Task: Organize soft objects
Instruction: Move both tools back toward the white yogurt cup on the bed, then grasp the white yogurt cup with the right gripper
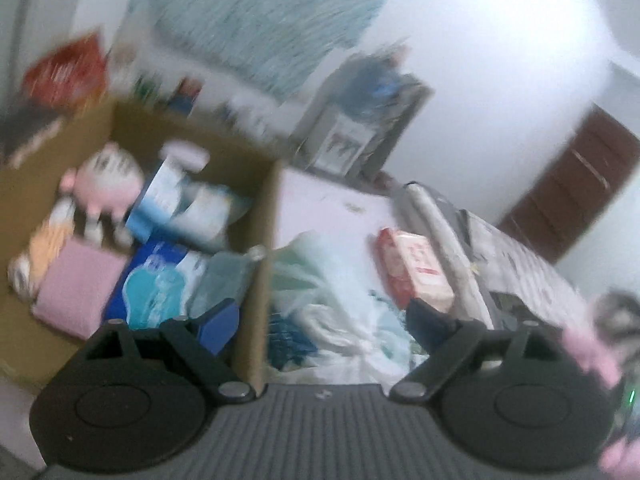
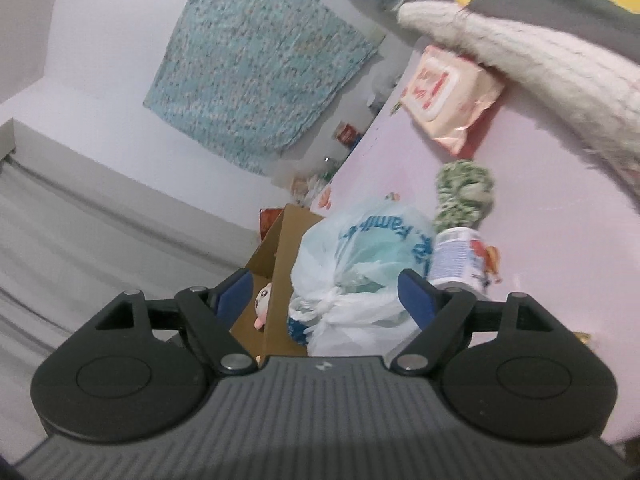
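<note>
From the left wrist camera, everything is smeared by motion blur, and no writing can be read. The left gripper [image 1: 322, 322] is seen with its blue-padded jaws spread wide and nothing held between them. Below it, a cardboard box [image 1: 262, 248] is seen standing on a pale pink bed sheet [image 1: 320, 196]. Inside the box a pink and white plush toy [image 1: 106, 184], a folded pink cloth [image 1: 78, 292] and blue and white packets [image 1: 168, 280] are packed together (their labels are too blurred to make out). Just beside the box wall, a white plastic bag [image 1: 320, 292] is lying on the sheet, and beyond it a red and white wipes pack [image 1: 414, 268] is seen. A teal patterned cloth [image 1: 264, 12] is hung on the wall behind.

From the right wrist camera, the picture is tilted and sharper. The right gripper [image 2: 328, 292] is likewise held open and empty, its jaws framing the knotted plastic bag [image 2: 360, 264]. Blue lettering is printed on the bag, upside down and creased; only something like "Family" can be made out. The plush toy's face [image 2: 264, 294] is glimpsed inside the box [image 2: 280, 272], mostly hidden by one finger. Beside the bag, a white cylindrical container [image 2: 458, 260] with unreadable print and a green and white fuzzy bundle [image 2: 464, 192] are lying on the sheet. The wipes pack [image 2: 448, 96] is partly covered by a cream knitted fabric [image 2: 520, 60].
</note>
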Available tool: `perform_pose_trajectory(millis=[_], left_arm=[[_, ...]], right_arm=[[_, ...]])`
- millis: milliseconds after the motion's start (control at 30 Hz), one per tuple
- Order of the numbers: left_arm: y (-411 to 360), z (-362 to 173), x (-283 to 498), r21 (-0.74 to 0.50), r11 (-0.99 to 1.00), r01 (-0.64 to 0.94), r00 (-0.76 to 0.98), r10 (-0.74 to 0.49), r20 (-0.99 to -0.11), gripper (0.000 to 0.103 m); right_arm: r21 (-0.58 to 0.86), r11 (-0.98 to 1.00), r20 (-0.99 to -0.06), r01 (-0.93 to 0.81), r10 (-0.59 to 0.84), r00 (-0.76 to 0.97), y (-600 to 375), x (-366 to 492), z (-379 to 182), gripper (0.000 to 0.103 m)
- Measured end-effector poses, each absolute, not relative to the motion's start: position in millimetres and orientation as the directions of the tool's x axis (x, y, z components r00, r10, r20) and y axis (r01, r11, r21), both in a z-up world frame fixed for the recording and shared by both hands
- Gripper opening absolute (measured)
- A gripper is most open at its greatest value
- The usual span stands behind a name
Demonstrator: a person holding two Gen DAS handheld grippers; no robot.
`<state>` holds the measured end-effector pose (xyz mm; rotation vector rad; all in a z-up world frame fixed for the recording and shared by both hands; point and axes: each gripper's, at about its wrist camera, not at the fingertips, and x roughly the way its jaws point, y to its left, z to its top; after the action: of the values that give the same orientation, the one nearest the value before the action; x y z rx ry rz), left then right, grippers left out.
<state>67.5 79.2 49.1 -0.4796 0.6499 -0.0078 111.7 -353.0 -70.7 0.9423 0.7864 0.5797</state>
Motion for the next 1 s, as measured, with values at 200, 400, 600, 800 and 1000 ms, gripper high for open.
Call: perform_pose_trajectory(millis=[200, 400, 600, 800, 1000], left_arm=[[0.0, 58.5, 48.0, -0.264, 0.963, 0.052, 0.830, -0.189, -0.525, 0.095], [-77.1, 30.2, 47.1, -0.182, 0.954, 0.240, 0.758, -0.301, -0.578, 0.095], [-116.8, -8.5, 61.0, -0.095, 0.945, 0.314, 0.743, -0.307, -0.595, 0.093], [-133.6, -43.5, 96.9, -0.013, 0.949, 0.314, 0.733, -0.251, -0.633, 0.078], [-143.4, -71.5, 129.5, 0.037, 0.943, 0.330, 0.705, -0.221, -0.674, 0.071]], right_arm=[[0.882, 0.465, -0.322, -0.076, 0.714, 0.622, -369.3, 90.4, -85.4, 0.080], [0.846, 0.526, -0.377, -0.087, 0.705, 0.601, -366.7, 84.3, -100.2, 0.080], [0.768, 0.616, -0.434, -0.175, 0.702, 0.565, -356.7, 96.4, -98.9, 0.072], [0.690, 0.681, -0.497, -0.247, 0.693, 0.522, -345.9, 116.2, -102.5, 0.053], [0.631, 0.717, -0.540, -0.295, 0.679, 0.497, -332.7, 134.4, -113.0, 0.041]])
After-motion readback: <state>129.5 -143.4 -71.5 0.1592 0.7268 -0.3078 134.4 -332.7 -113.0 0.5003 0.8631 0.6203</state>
